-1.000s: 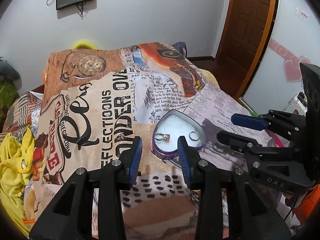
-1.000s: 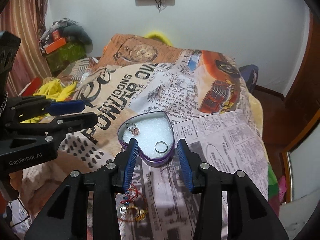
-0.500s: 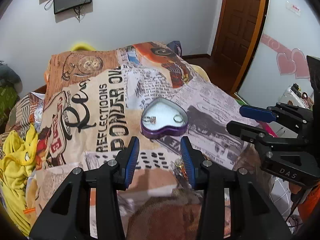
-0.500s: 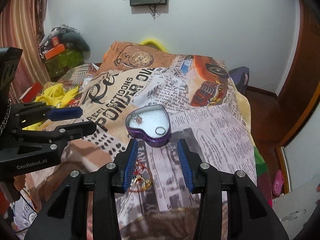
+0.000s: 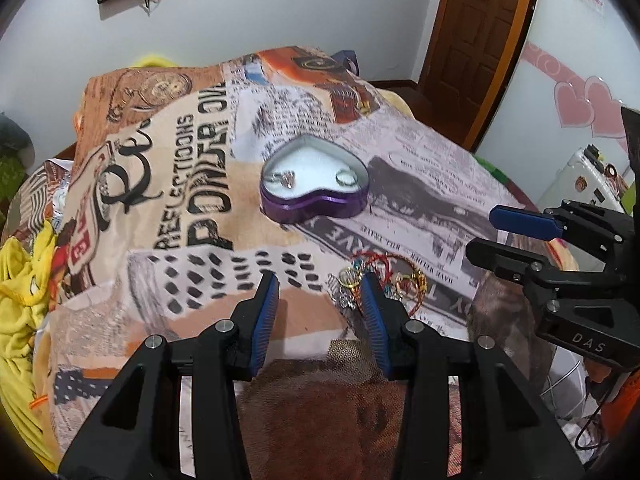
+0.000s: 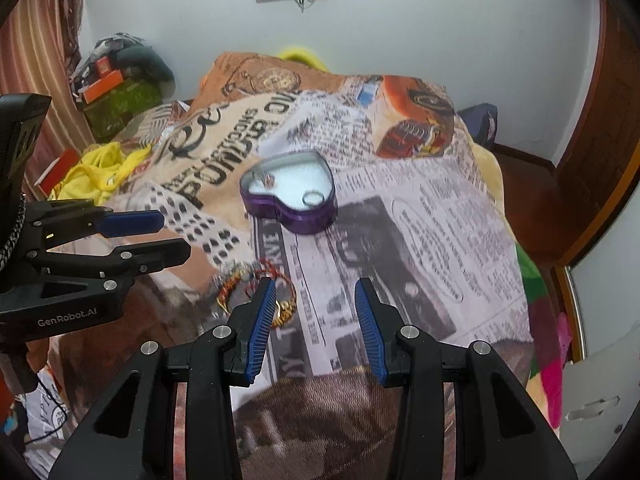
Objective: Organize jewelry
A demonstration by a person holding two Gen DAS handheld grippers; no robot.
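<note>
A purple heart-shaped box (image 5: 314,182) (image 6: 289,196) sits open on the printed bedspread, with a stone ring (image 5: 285,178) (image 6: 267,178) and a plain ring (image 5: 346,178) (image 6: 313,198) on its white pad. A tangle of red and gold bracelets (image 5: 380,276) (image 6: 256,286) lies in front of the box. My left gripper (image 5: 318,286) is open and empty, its right finger over the tangle. My right gripper (image 6: 315,292) is open and empty, its left finger beside the tangle. Each gripper also shows from the side in the other's view, the right one (image 5: 508,236) and the left one (image 6: 168,236).
The bedspread (image 5: 192,208) covers a bed that drops off at the right edge (image 6: 516,264). Yellow cloth (image 5: 20,280) (image 6: 96,172) lies at the left. A wooden door (image 5: 476,40) and a white wall stand behind.
Both grippers have pulled back from the heart box toward me. The bracelet tangle has come into view between the fingers. Both stay open.
</note>
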